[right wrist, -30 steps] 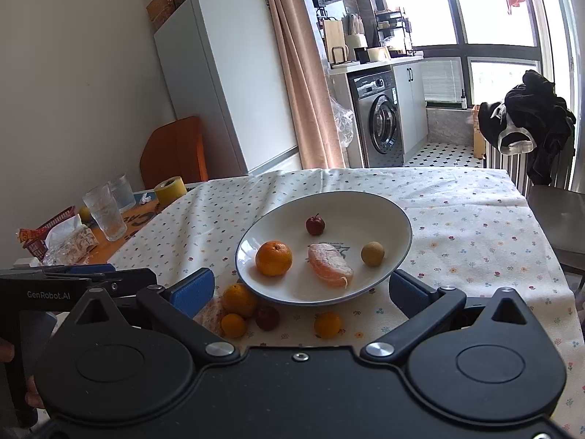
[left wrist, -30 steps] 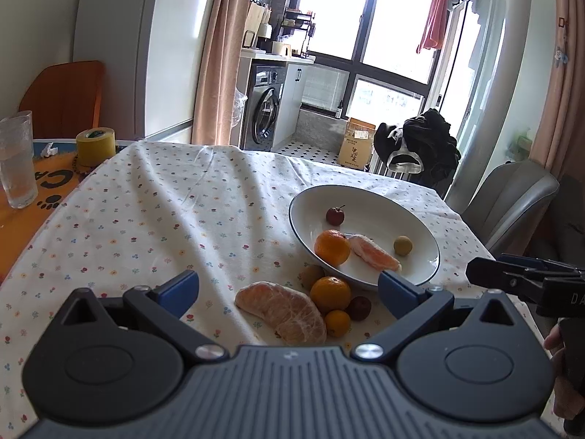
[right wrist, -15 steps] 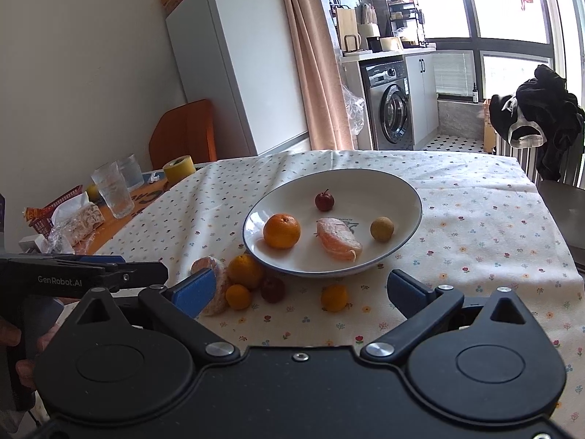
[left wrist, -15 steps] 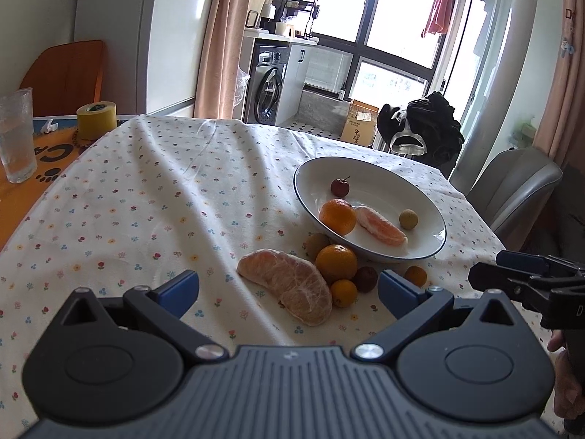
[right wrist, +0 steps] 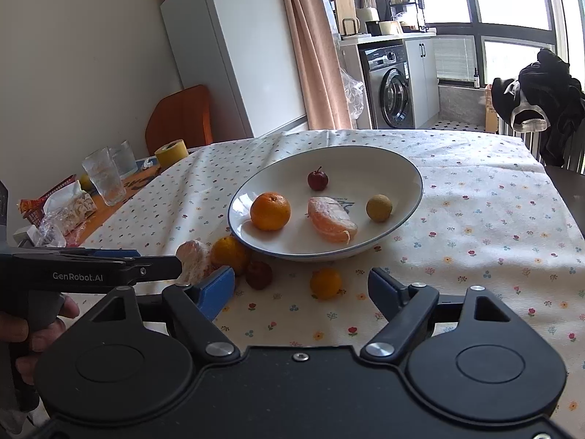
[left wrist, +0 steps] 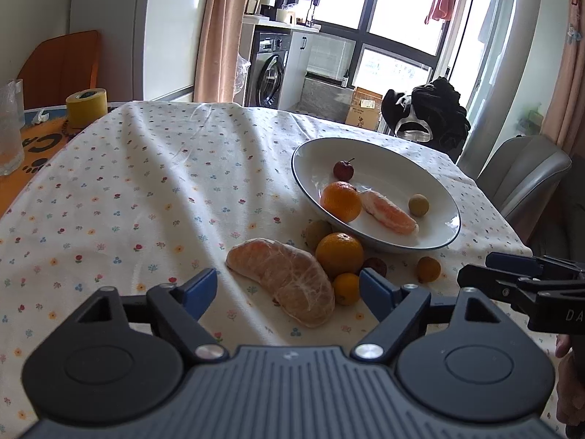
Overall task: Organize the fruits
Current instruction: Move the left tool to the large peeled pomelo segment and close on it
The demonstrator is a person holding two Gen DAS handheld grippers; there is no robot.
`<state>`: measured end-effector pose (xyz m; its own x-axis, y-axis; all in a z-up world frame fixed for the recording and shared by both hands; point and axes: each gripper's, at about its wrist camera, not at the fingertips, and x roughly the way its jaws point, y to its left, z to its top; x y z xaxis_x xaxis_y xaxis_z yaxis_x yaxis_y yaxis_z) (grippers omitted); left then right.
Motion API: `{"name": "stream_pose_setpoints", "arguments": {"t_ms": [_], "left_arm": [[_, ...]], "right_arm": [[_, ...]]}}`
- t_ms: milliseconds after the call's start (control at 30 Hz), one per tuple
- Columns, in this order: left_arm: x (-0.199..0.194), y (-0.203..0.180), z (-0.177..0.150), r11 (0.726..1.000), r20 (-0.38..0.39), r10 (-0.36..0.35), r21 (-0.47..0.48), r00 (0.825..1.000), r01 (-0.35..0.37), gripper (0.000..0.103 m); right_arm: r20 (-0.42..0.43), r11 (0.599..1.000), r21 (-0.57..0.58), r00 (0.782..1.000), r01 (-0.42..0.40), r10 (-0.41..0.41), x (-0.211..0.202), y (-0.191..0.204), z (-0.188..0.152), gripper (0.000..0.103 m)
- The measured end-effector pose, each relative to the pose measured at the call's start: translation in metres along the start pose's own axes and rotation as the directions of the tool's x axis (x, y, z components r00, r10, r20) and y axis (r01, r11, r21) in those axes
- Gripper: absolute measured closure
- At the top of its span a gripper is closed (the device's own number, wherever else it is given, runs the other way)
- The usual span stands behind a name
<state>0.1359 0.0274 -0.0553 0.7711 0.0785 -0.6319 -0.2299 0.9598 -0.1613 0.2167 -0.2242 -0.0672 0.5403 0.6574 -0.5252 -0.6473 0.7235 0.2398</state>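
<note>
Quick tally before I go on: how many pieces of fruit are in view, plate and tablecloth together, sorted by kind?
Whole orange citrus: 4
Peeled citrus pieces: 2
Small red fruits: 2
Yellow-green round fruits: 2
Total: 10

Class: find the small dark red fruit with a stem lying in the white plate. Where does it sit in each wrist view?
Left wrist: red fruit right of centre, upper half, at the plate's far side.
Right wrist: red fruit near centre, above the peeled segment.
Shared landmark: the whole orange in the white plate.
</note>
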Motion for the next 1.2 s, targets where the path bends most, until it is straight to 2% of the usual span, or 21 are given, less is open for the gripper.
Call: {"name": "stream_pose_setpoints", "arguments": {"t_ms": [67,167,733,933,1000,1100,1200], "left_arm": [[0.007,0.0,-0.001,1.0,-0.014,0.006,-0.008,1.0,-0.006,0.03],[0.015,0.002,-0.001,1.0,-0.036,0.013,-0.024,0.999,-0.014,0.036],[0.037,-0.005,0.002,0.999,-0.052,0.049,-0.019,0.997,-0.05,0.036],[0.042,-0.003,0.002,0.999,-0.048,0.036,-0.008,0.998,-0.036,0.033],[0.041,-0.002,0.001,0.999,-0.048,0.035,-0.005,0.998,-0.035,0.034],[0.036,0.002,0.0,1.0,-0.051,0.025,-0.018,0.998,-0.026,0.036],[0.031,0.004,-0.002,1.0,-0.055,0.023,-0.015,0.998,-0.024,0.037]], "right_arm": [[-0.006,1.0,-0.002,1.0,0.003,-0.003,0.005,-0.002,0.0,0.026],[-0.016,1.0,-0.001,1.0,0.002,-0.002,0.012,-0.005,0.0,0.027],[-0.048,1.0,-0.019,0.999,-0.002,0.001,0.034,-0.01,0.001,0.028],[-0.077,0.999,-0.039,0.997,0.026,-0.029,0.048,-0.006,0.0,0.045],[-0.094,0.999,-0.044,0.995,0.028,-0.032,0.051,-0.004,-0.002,0.059],[-0.1,0.998,-0.051,0.994,0.034,-0.039,0.05,-0.002,-0.003,0.072],[-0.109,0.999,-0.044,0.993,0.031,-0.036,0.048,-0.002,-0.003,0.079]]}}
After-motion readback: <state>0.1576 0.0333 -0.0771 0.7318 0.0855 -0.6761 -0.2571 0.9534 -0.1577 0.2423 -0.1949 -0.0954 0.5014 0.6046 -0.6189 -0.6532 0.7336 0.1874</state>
